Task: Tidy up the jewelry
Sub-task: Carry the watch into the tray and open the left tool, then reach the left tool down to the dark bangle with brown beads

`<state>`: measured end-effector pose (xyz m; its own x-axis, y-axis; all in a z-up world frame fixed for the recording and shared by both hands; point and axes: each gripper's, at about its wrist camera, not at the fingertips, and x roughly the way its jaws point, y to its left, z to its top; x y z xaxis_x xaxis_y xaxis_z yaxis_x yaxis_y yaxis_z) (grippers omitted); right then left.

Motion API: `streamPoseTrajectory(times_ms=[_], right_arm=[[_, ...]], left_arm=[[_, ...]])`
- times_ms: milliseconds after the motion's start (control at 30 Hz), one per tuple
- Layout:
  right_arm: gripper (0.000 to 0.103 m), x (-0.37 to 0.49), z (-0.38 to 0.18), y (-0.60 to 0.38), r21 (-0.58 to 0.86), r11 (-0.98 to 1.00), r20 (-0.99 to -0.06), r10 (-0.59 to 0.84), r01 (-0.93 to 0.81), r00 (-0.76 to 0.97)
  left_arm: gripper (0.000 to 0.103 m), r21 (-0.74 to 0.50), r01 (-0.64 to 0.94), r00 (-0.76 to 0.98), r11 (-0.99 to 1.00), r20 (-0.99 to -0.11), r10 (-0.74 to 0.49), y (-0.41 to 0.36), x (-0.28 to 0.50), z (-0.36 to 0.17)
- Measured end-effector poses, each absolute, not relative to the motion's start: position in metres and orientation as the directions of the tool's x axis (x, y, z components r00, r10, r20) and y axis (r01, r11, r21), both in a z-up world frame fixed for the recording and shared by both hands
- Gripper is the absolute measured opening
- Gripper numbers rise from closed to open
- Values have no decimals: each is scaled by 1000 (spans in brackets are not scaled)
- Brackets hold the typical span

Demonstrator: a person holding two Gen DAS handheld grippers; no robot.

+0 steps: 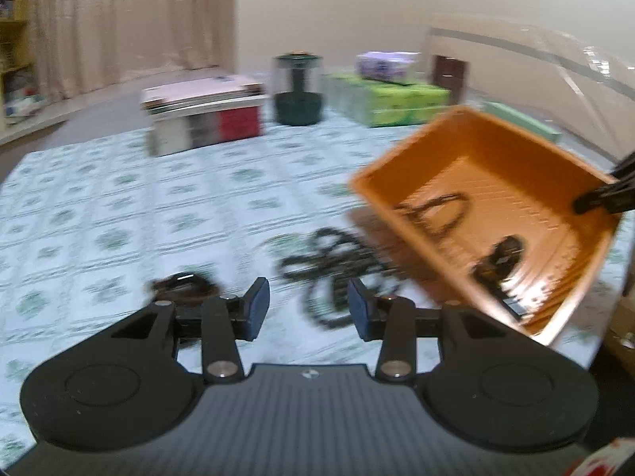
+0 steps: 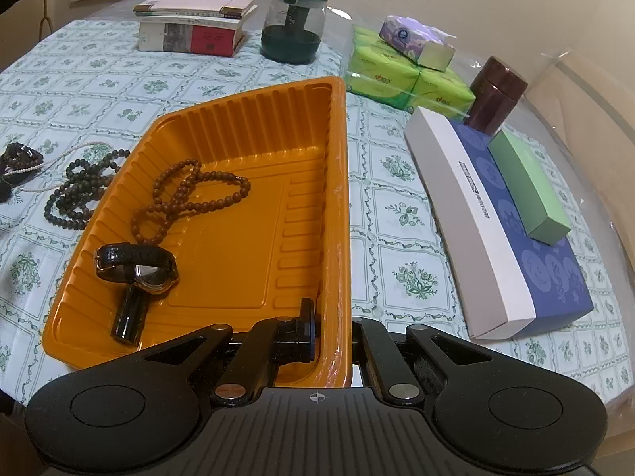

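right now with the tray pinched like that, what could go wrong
The right gripper clamps only the thin wall of the orange tray, which looks tilted; the watch and brown beads could slide. The open left gripper nears tangled dark beads and might snag several strands.

Motion blur smears the left wrist view: the dark beads (image 1: 337,273) on the cloth (image 1: 119,198) read only as a tangle, and a dark item (image 1: 182,283) beside the left finger cannot be identified. The watch (image 1: 502,256) in the tray (image 1: 397,202) is a blurred dark shape. The right gripper (image 1: 607,194) is cut off at that picture's right edge. In the right wrist view, the tray's wall hides the gripper's right finger, and the bracelets (image 2: 20,158) run off the left edge.
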<state>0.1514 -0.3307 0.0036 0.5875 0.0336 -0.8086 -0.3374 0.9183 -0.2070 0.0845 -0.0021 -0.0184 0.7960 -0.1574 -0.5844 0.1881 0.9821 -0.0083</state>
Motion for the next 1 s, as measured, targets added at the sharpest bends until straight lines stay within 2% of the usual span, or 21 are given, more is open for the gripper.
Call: streamPoseTrajectory(times_ms=[233, 633, 700, 767, 900, 967, 1000], right_arm=[[3, 151, 4, -330, -212, 917, -810, 28, -337, 585], [4, 152, 3, -330, -219, 915, -814, 21, -340, 581], [4, 152, 3, -330, -219, 915, -814, 21, -340, 580], [4, 153, 3, -330, -219, 914, -814, 21, -340, 580], [4, 153, 2, -330, -219, 915, -816, 19, -339, 578], [4, 153, 2, -330, -219, 915, -816, 19, -339, 578], [4, 153, 2, -330, -219, 915, -816, 19, -339, 578]], left_arm=[[42, 31, 50, 805, 998, -593, -22, 46, 86, -32], [41, 42, -8, 783, 999, -621, 32, 76, 110, -46], [37, 32, -9, 767, 999, -641, 28, 80, 116, -51], [28, 4, -10, 753, 1000, -658, 10, 85, 122, -54], [25, -37, -7, 727, 999, -686, -21, 93, 134, -61], [8, -36, 6, 727, 999, -685, -29, 92, 136, -60], [6, -22, 5, 734, 1000, -679, -19, 91, 136, -58]])
